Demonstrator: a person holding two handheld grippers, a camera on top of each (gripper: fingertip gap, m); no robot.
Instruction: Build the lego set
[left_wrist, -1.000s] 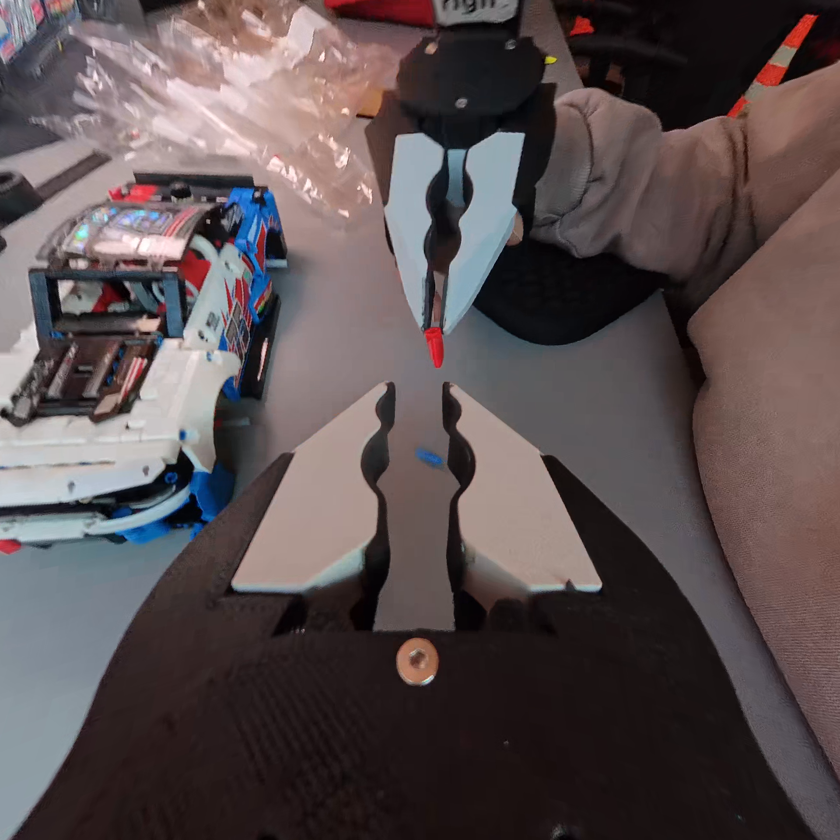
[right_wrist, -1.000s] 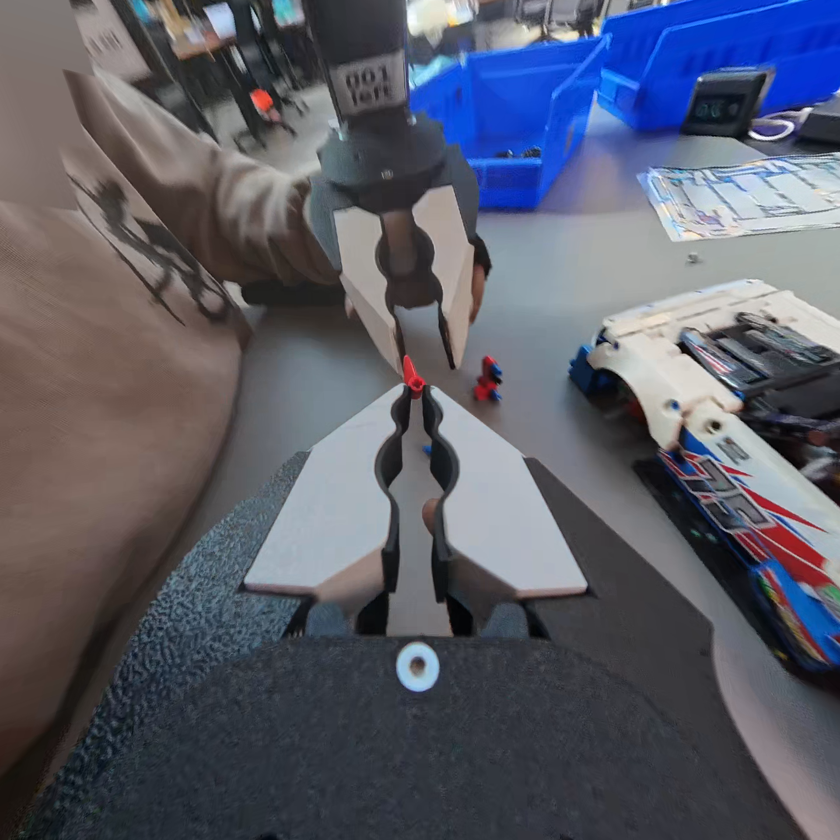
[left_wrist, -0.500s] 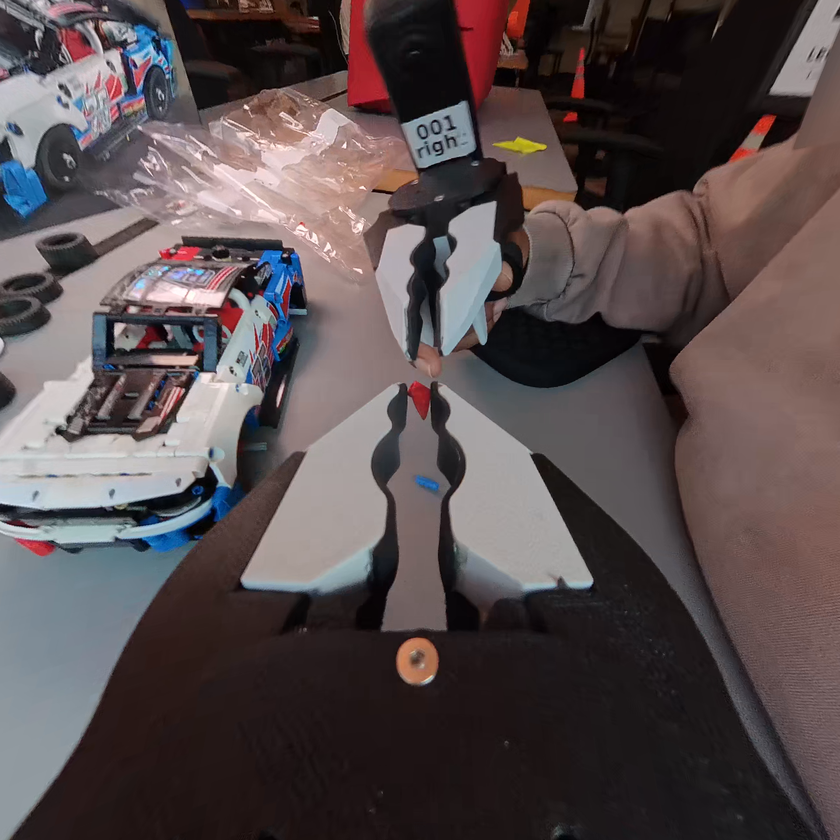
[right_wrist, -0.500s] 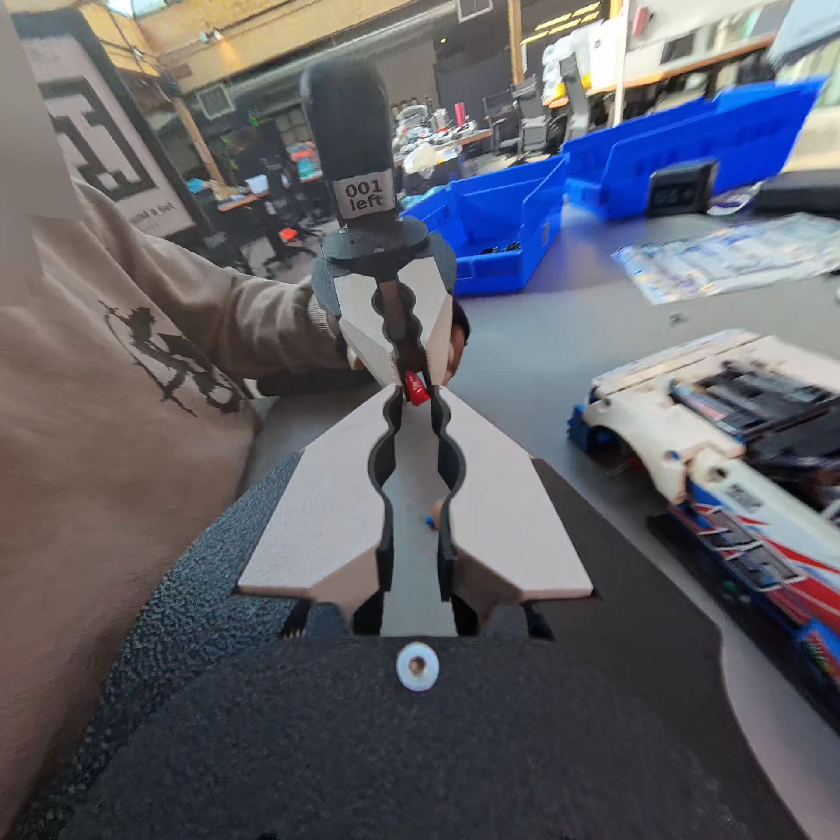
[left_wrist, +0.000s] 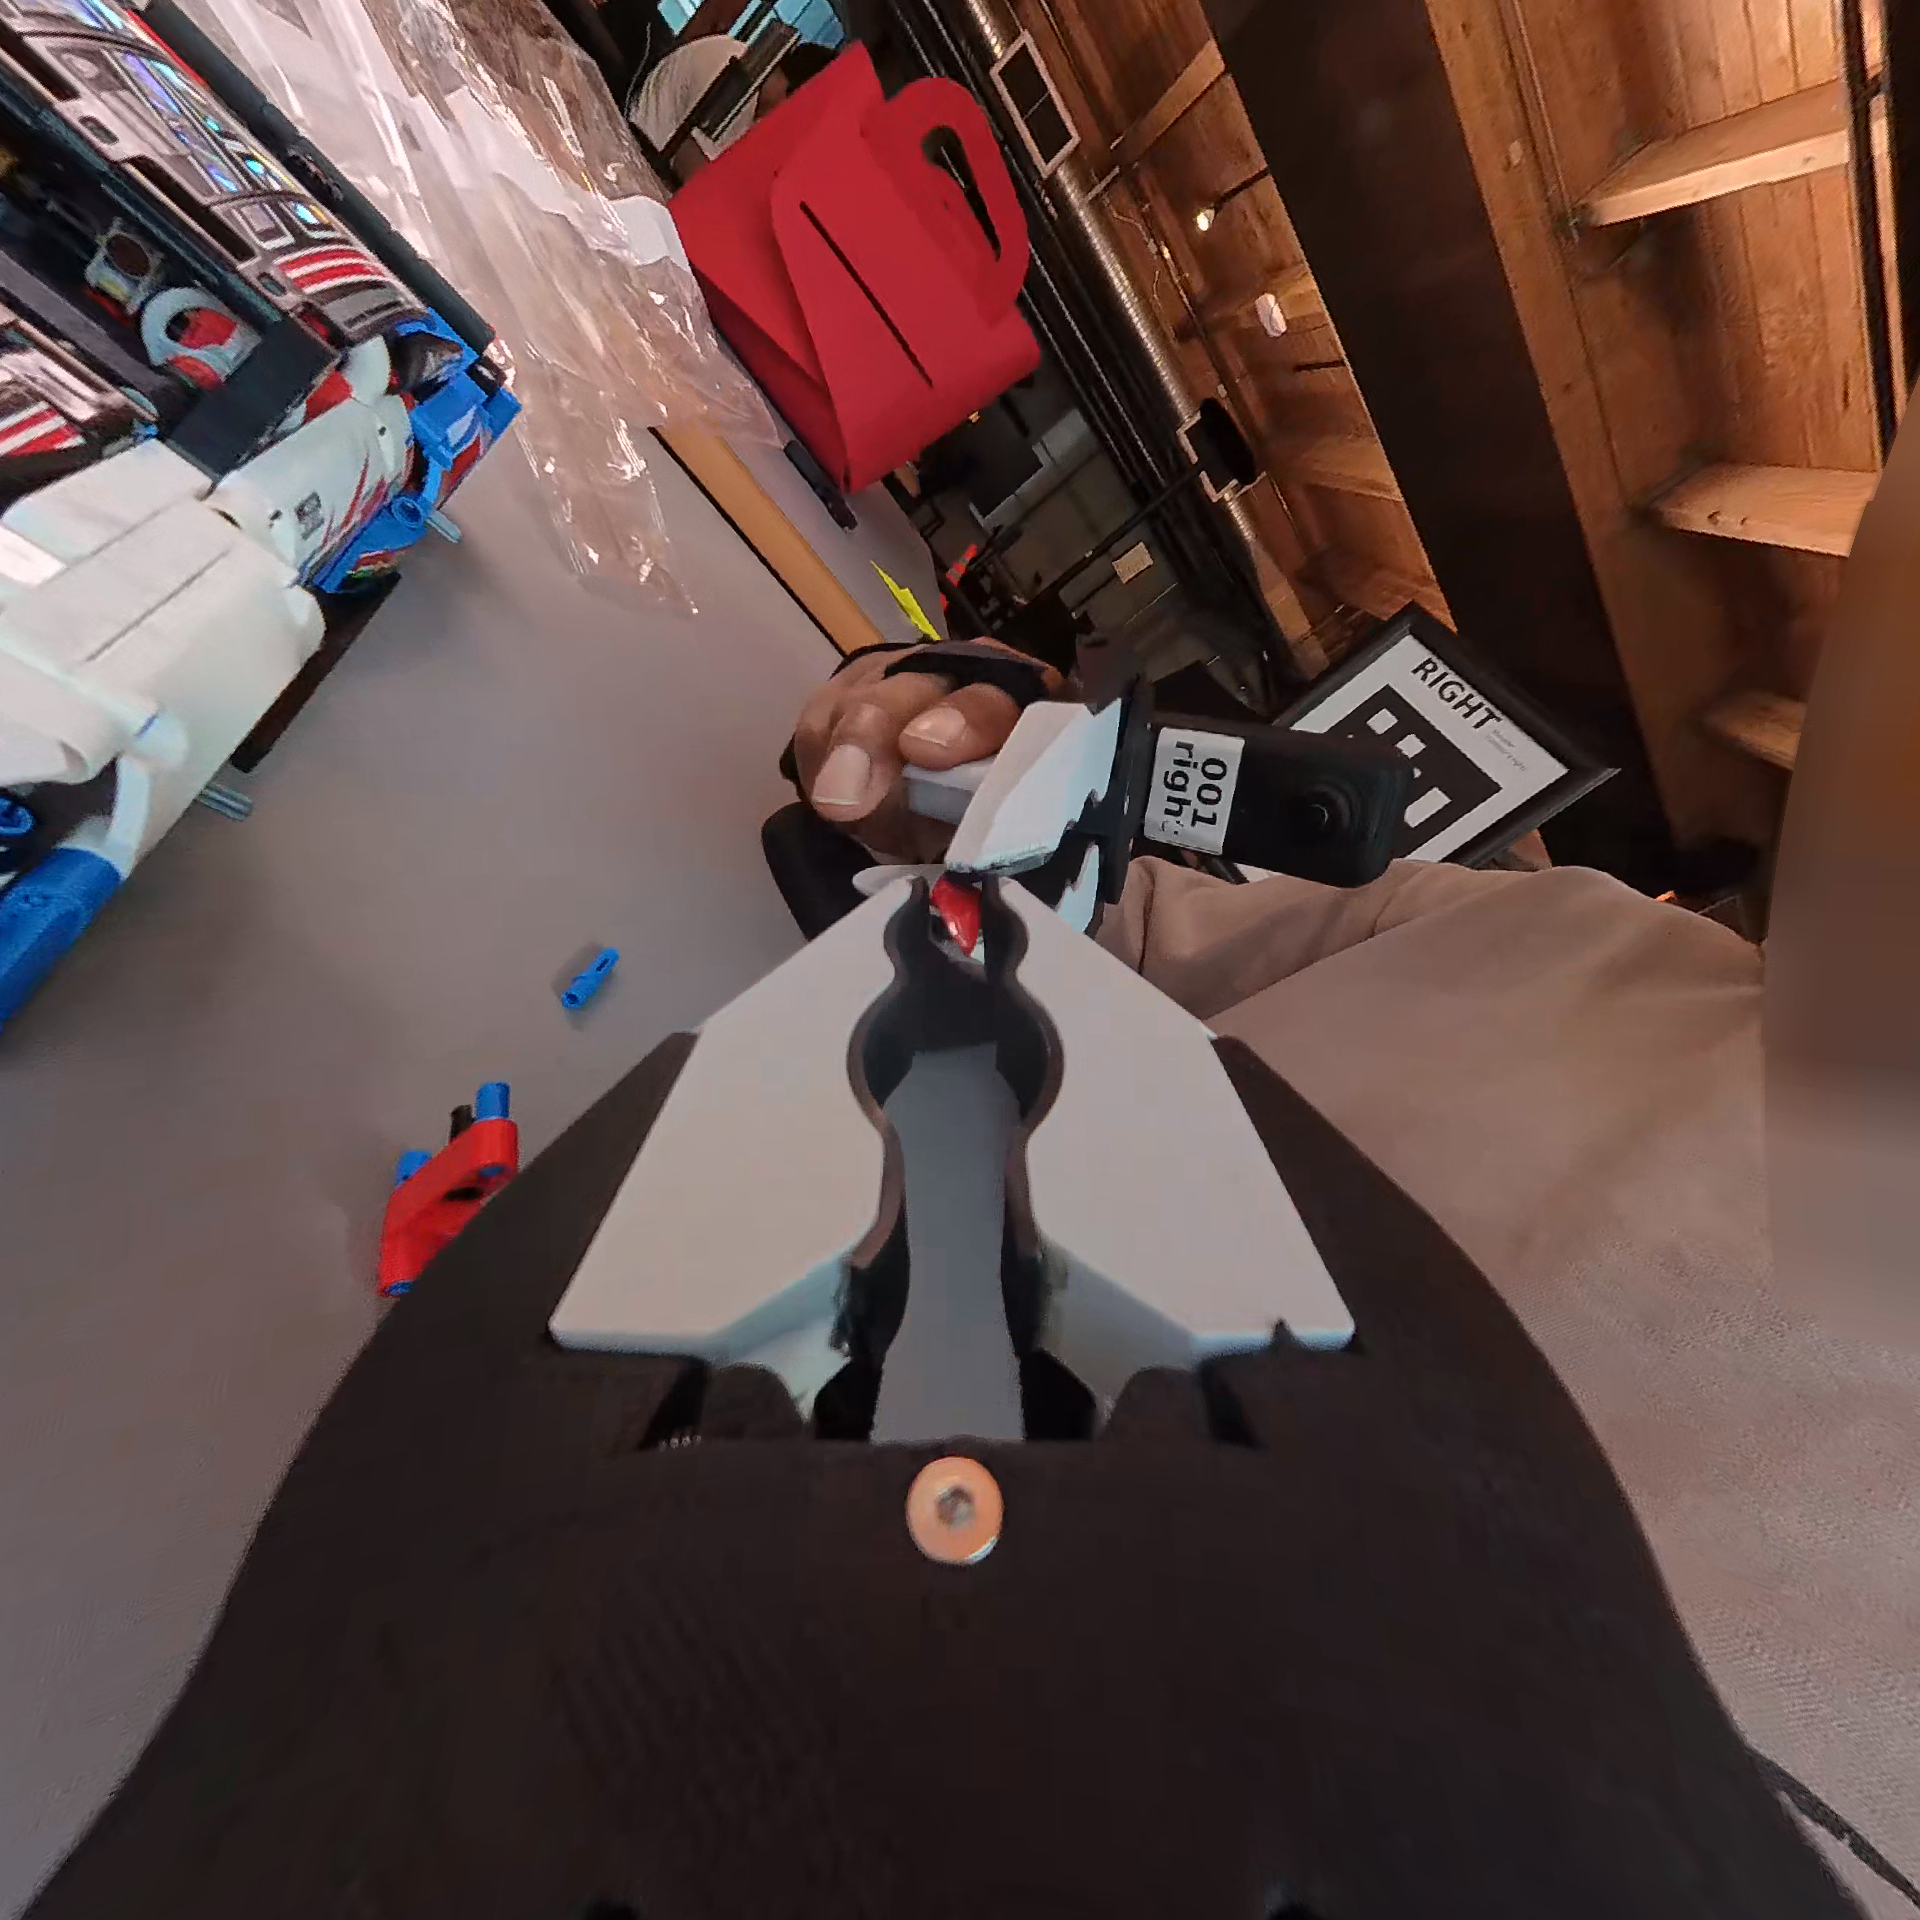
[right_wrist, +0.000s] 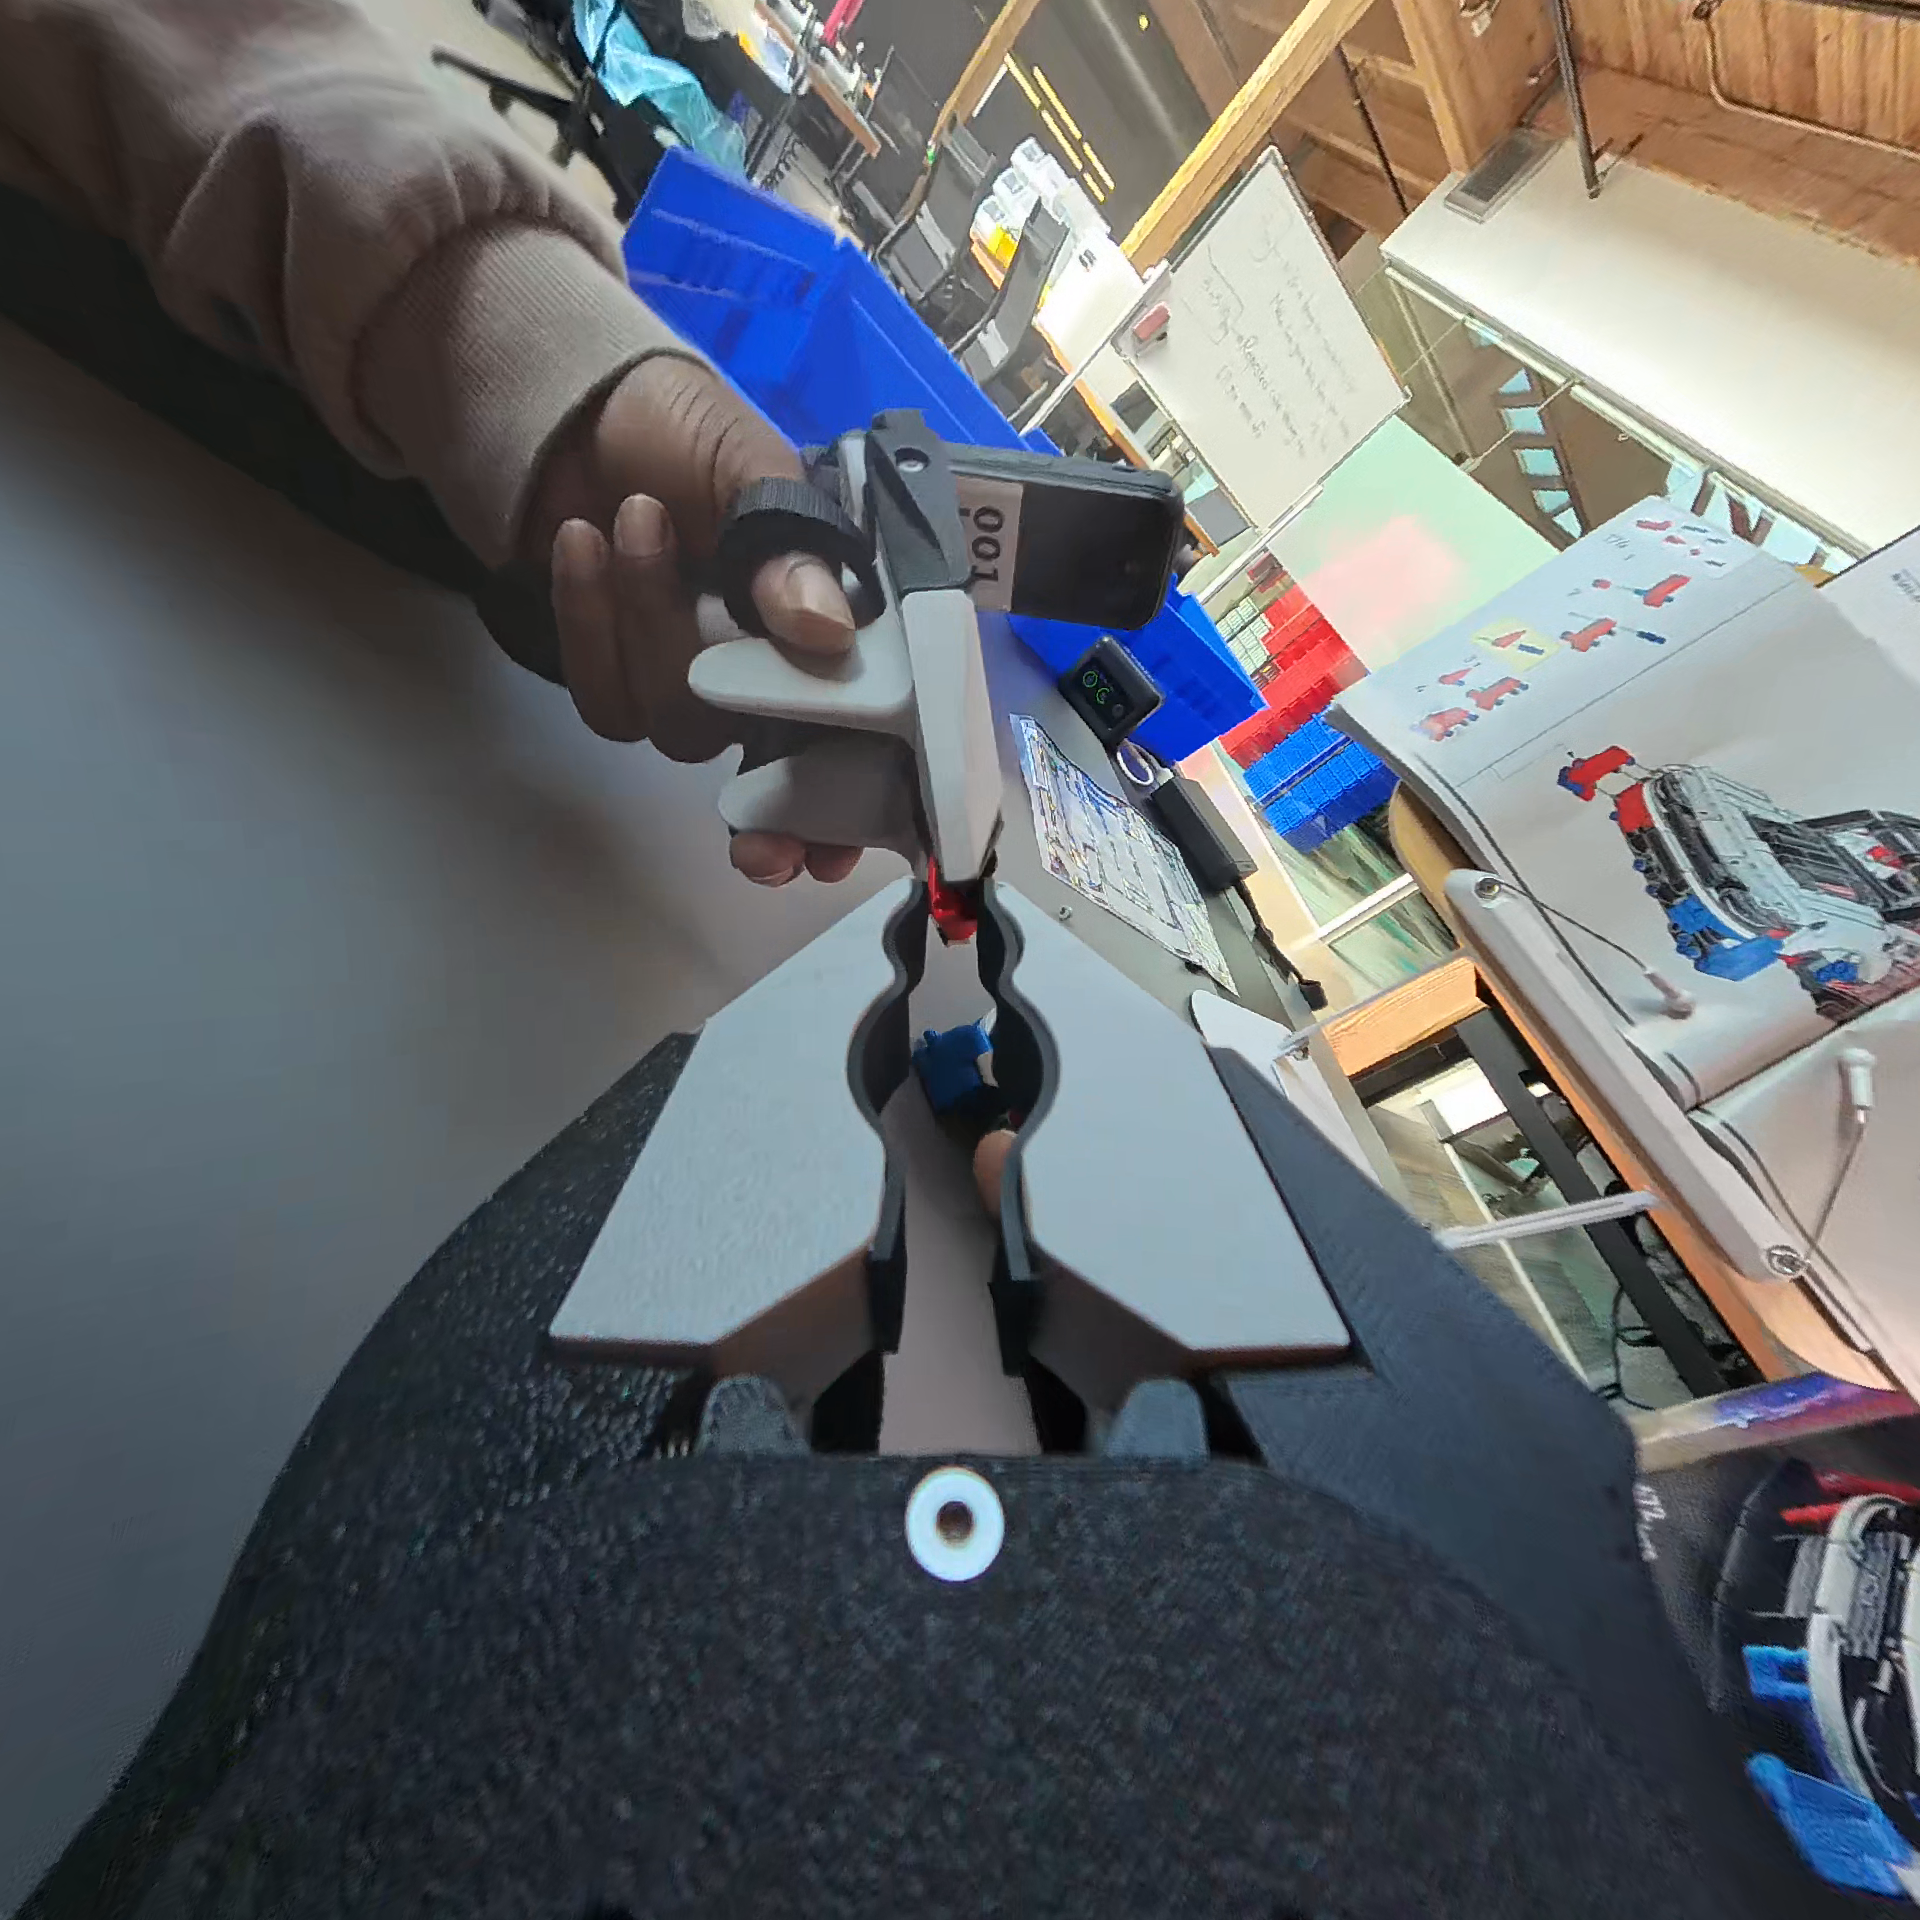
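Observation:
A small red lego piece is held above the grey table, and both grippers meet on it. My left gripper is shut on it from below in the left wrist view. My right gripper lies rolled on its side and pinches the same piece from above. In the right wrist view my right gripper is shut on the red piece, and the left gripper comes down on it edge-on. The part-built white, blue and red lego car stands at the left.
A loose blue pin and a small red-and-blue assembly lie on the table. Clear plastic bags and a red bag are behind. Blue bins and an open instruction booklet are on the right side.
The left gripper closed on the red piece that the right gripper held. Both grippers then rose from the table and rolled sideways, still joined at the piece.

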